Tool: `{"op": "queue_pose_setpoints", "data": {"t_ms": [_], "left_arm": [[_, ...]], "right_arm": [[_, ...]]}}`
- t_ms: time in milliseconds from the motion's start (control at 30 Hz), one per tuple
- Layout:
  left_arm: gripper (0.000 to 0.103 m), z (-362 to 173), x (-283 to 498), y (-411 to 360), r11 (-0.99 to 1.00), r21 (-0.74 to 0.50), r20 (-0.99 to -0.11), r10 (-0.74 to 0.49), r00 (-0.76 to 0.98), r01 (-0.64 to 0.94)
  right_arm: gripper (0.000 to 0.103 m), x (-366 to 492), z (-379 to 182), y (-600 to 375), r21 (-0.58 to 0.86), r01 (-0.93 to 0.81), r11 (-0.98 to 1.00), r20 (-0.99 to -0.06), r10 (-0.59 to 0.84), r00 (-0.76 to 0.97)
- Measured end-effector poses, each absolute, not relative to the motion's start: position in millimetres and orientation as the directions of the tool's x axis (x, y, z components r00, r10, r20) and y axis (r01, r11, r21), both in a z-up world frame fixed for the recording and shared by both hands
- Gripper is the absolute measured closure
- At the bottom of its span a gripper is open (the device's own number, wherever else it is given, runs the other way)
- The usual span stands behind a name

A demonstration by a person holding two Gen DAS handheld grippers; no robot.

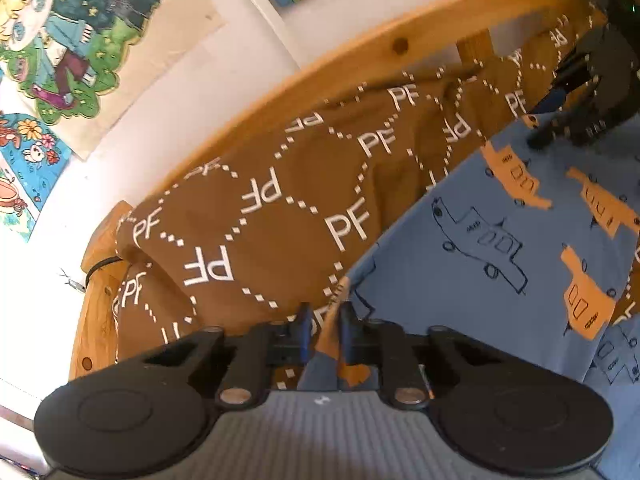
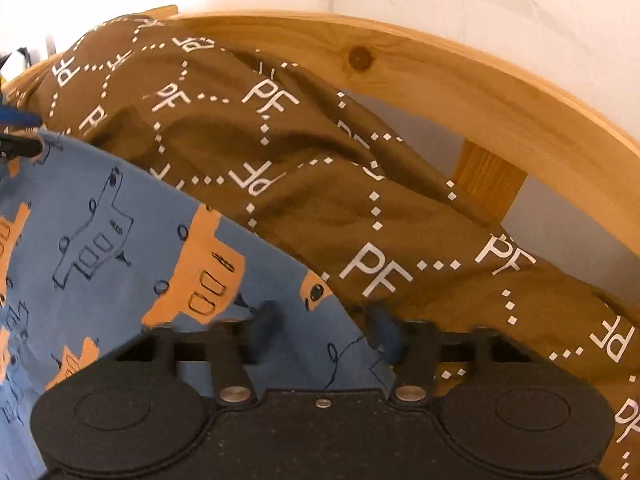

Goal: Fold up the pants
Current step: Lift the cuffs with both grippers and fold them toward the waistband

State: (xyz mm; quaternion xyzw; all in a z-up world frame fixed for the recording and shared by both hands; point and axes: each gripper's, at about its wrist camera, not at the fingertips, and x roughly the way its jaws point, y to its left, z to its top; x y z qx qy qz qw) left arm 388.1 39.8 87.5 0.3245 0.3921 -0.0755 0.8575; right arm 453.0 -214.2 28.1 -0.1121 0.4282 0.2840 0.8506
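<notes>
Brown blanket with white PF lettering lay bunched along the far side, against the curved wooden bed rail; wall drawings hung beyond it to the left. The pants, blue with orange and outlined vehicles, lay spread on the near side of the blanket, their far edge running left to right along it, so that edge was the long line your two grippers worked on. Each hand sat at one end of it. Your left gripper had its blue fingers nearly together on the left corner of the cloth, fabric rising between them, gripping it by my reading. Your right gripper stood at the right corner, fingers partly apart with blue cloth lying between; I could not tell whether the pads pressed it. The pants lay directly under and ahead of both.
</notes>
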Motion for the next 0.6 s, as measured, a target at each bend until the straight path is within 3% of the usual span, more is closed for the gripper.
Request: {"op": "queue_pose_setpoints", "data": {"t_ms": [67, 167, 600], "left_arm": [[0.096, 86.2, 386.9, 37.8, 0.771, 0.506, -0.719, 0.129, 0.683, 0.388], [0.099, 87.8, 383.3, 37.0, 0.779, 0.503, -0.713, 0.129, 0.69, 0.375], [0.102, 110.5, 323.4, 32.2, 0.757, 0.557, -0.59, 0.073, 0.804, 0.34]], "right_arm": [[0.089, 453.1, 28.8, -214.3, 0.094, -0.573, 0.814, -0.795, 0.408, 0.449], [0.098, 445.6, 30.9, -209.5, 0.06, -0.598, 0.8, -0.798, 0.398, 0.452], [0.101, 371.5, 82.4, -241.2, -0.037, -0.597, 0.802, -0.68, 0.418, 0.603]]}}
